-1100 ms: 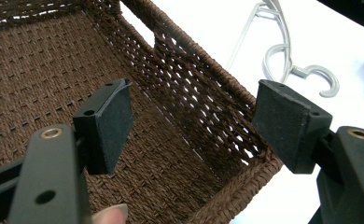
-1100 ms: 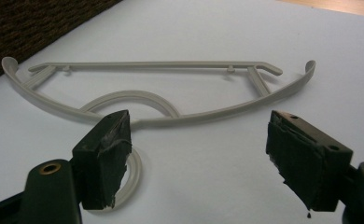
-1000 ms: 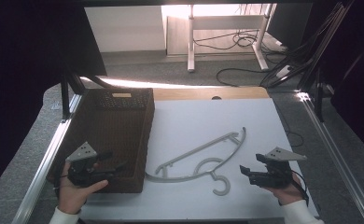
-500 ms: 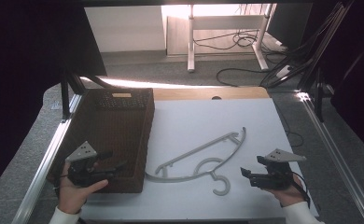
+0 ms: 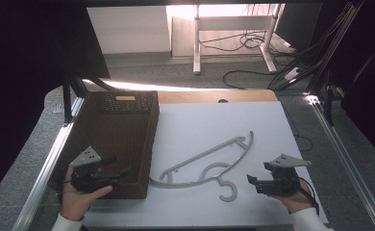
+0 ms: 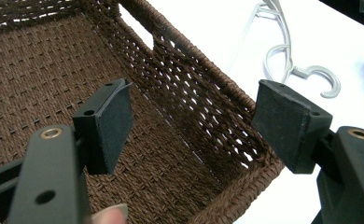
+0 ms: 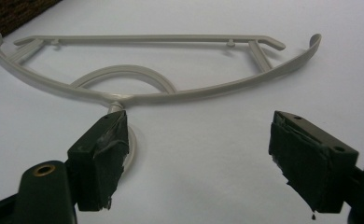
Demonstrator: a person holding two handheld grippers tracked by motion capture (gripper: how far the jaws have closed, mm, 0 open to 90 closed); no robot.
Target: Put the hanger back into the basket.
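Observation:
A grey plastic hanger (image 5: pixel 209 161) lies flat on the white table top (image 5: pixel 214 125), its hook (image 5: pixel 229 191) pointing to the near edge. My right gripper (image 5: pixel 249 180) is held open just right of the hook, jaws aimed left at it. In the right gripper view the hanger (image 7: pixel 171 95) lies just ahead of the open gripper (image 7: pixel 199 154), and the left jaw covers part of the hook. My left gripper (image 5: pixel 122 171) hovers open over the near right corner of a brown woven basket (image 5: pixel 113 130). In the left gripper view the gripper (image 6: pixel 194 116) holds nothing and the basket (image 6: pixel 54 70) lies beneath it.
Metal rails (image 5: pixel 46 173) run along the table's left and right sides. A strip of wooden table top (image 5: pixel 214 96) shows beyond the white sheet. Cables (image 5: pixel 253 72) and a table leg (image 5: pixel 196 43) are on the floor behind. The hanger (image 6: pixel 283 46) lies right of the basket wall.
The right gripper has crept a touch to the left, toward the hook. The left gripper, the basket and the hanger stay where they were.

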